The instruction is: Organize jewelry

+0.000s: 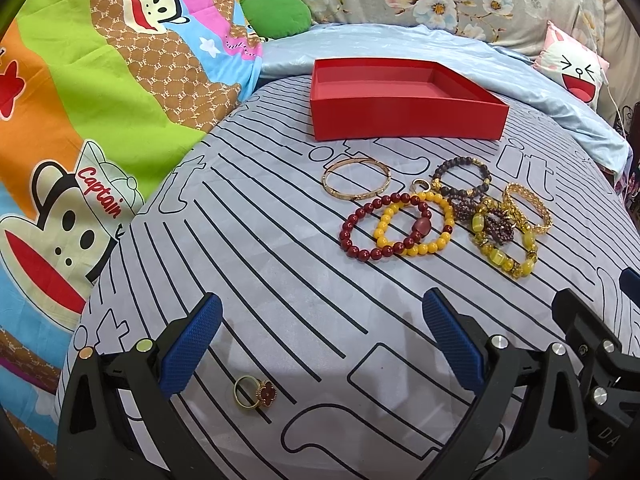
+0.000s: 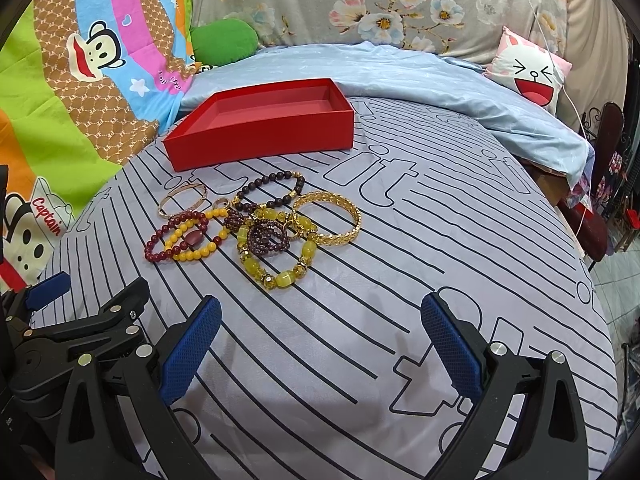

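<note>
Gold ring (image 1: 255,393) near left claw (image 1: 320,344), bracelets (image 1: 436,216) well ahead

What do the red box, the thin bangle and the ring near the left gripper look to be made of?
Red box: likely matte cardboard, given its thin flat walls, crisp folded edges and lack of gloss.
Thin bangle: polished gold-toned metal, by its shine; whether solid or plated cannot be told.
Ring: gold-coloured metal band with a dark red clover-shaped inlay, stone or enamel.
</note>
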`<state>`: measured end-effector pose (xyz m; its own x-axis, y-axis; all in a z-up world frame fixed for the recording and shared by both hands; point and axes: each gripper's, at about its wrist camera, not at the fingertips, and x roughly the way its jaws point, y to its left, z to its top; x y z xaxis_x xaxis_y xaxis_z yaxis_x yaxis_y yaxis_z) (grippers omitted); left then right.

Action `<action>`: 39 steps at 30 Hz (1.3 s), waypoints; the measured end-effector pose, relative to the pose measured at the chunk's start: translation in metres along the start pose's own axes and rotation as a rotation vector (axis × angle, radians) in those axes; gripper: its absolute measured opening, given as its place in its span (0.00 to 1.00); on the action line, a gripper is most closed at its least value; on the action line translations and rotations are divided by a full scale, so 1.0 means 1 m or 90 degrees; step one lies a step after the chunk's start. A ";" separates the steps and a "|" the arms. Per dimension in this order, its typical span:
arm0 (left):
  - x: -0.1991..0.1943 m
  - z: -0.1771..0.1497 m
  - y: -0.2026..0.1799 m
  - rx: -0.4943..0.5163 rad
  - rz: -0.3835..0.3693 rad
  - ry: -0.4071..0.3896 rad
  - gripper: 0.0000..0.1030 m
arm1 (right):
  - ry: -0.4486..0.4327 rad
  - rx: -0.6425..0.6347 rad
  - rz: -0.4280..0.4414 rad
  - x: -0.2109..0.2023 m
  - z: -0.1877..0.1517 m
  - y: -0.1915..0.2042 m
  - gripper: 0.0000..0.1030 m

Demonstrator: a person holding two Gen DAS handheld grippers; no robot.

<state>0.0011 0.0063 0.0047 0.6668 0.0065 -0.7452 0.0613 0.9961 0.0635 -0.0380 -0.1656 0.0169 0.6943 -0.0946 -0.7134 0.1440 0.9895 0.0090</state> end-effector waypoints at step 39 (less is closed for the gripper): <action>0.019 0.017 0.008 -0.034 -0.010 0.031 0.93 | 0.017 0.033 -0.014 0.019 0.022 -0.026 0.94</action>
<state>0.0272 0.0131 0.0023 0.6288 -0.0066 -0.7775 0.0305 0.9994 0.0162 -0.0129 -0.1959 0.0186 0.6717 -0.1128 -0.7322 0.1964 0.9801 0.0291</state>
